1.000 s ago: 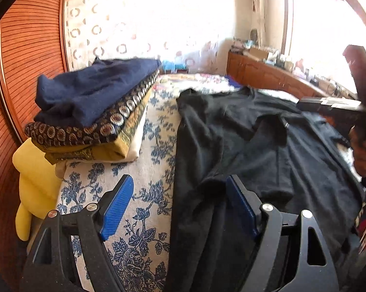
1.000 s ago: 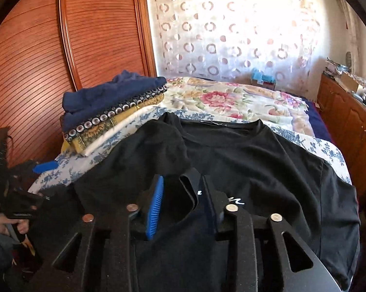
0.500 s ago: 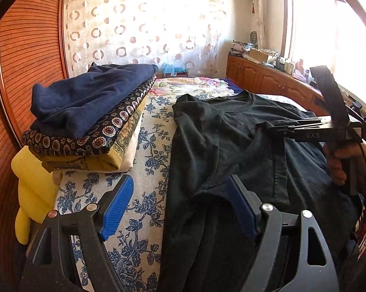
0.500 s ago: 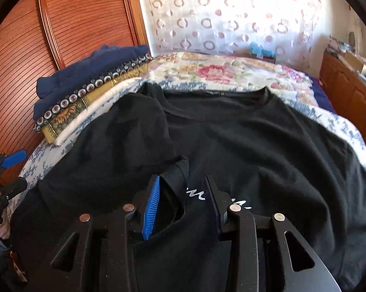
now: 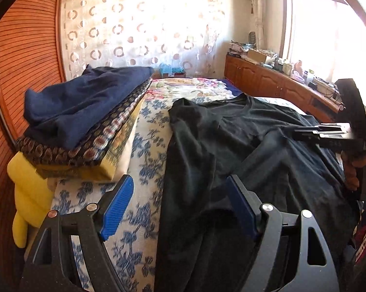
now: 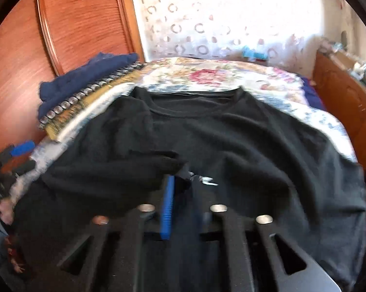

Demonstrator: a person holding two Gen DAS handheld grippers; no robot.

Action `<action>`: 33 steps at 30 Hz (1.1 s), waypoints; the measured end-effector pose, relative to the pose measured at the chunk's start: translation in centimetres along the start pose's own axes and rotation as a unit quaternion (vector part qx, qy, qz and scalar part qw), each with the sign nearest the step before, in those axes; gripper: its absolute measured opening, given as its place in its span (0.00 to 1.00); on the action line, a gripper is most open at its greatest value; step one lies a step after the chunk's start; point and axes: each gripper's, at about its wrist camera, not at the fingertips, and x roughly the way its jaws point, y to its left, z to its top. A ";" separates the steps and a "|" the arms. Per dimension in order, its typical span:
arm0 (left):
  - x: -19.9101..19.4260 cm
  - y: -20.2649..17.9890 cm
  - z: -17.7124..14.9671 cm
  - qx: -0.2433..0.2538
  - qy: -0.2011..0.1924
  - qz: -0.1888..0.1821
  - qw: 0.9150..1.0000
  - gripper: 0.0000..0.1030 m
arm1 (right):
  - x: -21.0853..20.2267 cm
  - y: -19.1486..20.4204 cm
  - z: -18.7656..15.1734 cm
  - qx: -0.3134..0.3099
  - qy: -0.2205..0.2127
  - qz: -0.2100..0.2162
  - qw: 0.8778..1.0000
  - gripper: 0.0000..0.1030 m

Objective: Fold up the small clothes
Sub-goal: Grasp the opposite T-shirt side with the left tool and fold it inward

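A black T-shirt (image 5: pixel 243 146) lies spread on the bed, neck towards the far end; it also shows in the right wrist view (image 6: pixel 243 141). My right gripper (image 6: pixel 183 194) is shut on a fold of the shirt's left side, pulled over the white chest print (image 6: pixel 208 180). It shows from the side in the left wrist view (image 5: pixel 299 131). My left gripper (image 5: pixel 180 204) is open, low over the shirt's left edge and the floral bedspread (image 5: pixel 146 150), holding nothing.
A stack of folded clothes, navy on top (image 5: pixel 85 102), sits at the bed's left, beside a wooden wardrobe (image 5: pixel 24 48). A yellow cushion (image 5: pixel 27 194) lies below the stack. A cluttered wooden sideboard (image 5: pixel 280 80) runs along the right under the window.
My right gripper has carried the shirt's fold further towards the shirt's middle and has closed tighter on it. My left gripper has stayed open near the left edge.
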 end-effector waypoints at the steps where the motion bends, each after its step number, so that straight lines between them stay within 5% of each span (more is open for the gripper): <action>1: 0.2 -0.1 0.4 0.003 0.000 -0.004 1.000 0.77 | -0.5 -0.2 -0.2 -0.001 -0.002 -0.010 1.000 0.49; 3: 1.0 -0.4 1.5 0.011 0.004 -0.017 1.000 0.73 | -1.6 -0.8 -0.6 0.001 -0.005 -0.015 1.000 0.59; 7: 3.4 -1.1 3.7 0.024 0.028 -0.041 0.998 0.56 | -3.0 -1.8 -1.9 -0.007 -0.007 -0.052 0.999 0.60; 18: 12.6 -3.9 6.1 0.064 0.140 -0.038 0.987 0.53 | -3.1 -4.5 -4.5 0.026 0.033 -0.088 0.995 0.60; 25: 14.9 -4.0 7.2 0.070 0.151 -0.031 0.986 0.55 | -2.8 -4.0 -4.5 0.018 0.042 -0.083 0.996 0.76; 26: 15.0 -4.0 7.3 0.075 0.150 -0.031 0.985 0.51 | -2.8 -4.0 -4.5 0.016 0.042 -0.082 0.996 0.77; 30: 14.9 -3.9 7.7 0.078 0.156 -0.058 0.983 0.08 | -2.8 -3.9 -4.6 0.013 0.043 -0.082 0.996 0.80; 33: 14.0 -4.1 7.9 0.099 0.150 -0.040 0.983 0.03 | -2.6 -4.3 -4.7 0.013 0.043 -0.080 0.996 0.81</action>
